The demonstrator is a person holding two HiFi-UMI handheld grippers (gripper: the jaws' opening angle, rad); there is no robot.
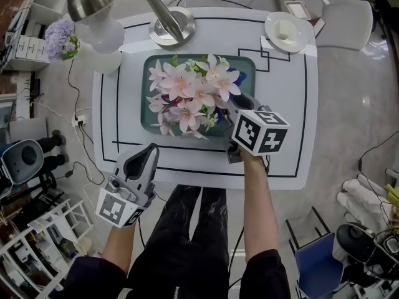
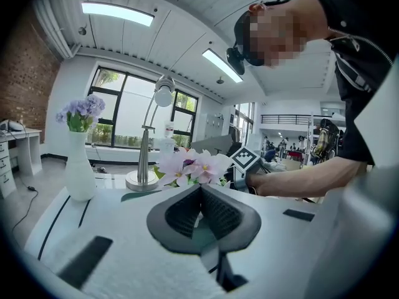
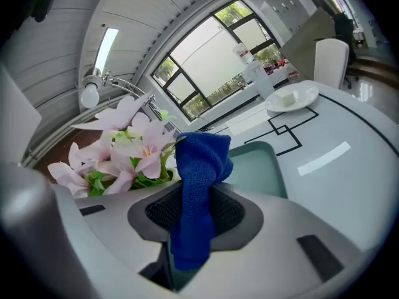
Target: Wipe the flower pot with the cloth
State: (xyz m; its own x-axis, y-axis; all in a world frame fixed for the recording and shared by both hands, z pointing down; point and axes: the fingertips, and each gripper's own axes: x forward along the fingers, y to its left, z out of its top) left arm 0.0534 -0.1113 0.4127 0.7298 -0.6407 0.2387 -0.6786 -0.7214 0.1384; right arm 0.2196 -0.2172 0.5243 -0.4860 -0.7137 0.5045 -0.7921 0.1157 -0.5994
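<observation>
Pink artificial flowers (image 1: 190, 94) fill a green tray (image 1: 149, 67) in the middle of the table, and they hide the pot beneath them from above. My right gripper (image 1: 242, 101) is at the flowers' right edge, shut on a blue cloth (image 3: 198, 179) that sticks up between its jaws. The same flowers (image 3: 121, 148) show just left of the cloth, with the green tray (image 3: 259, 167) behind it. My left gripper (image 1: 151, 151) hovers at the table's front edge, left of the tray. Its jaws (image 2: 201, 190) are shut on nothing and point toward the flowers (image 2: 190, 165).
A metal desk lamp (image 1: 169, 27) stands behind the tray. A white vase with purple flowers (image 1: 93, 45) is at the back left, and a white plate (image 1: 286, 32) at the back right. Beyond the plate stands a white chair (image 1: 346, 22). Cables and shelving lie on the floor at left.
</observation>
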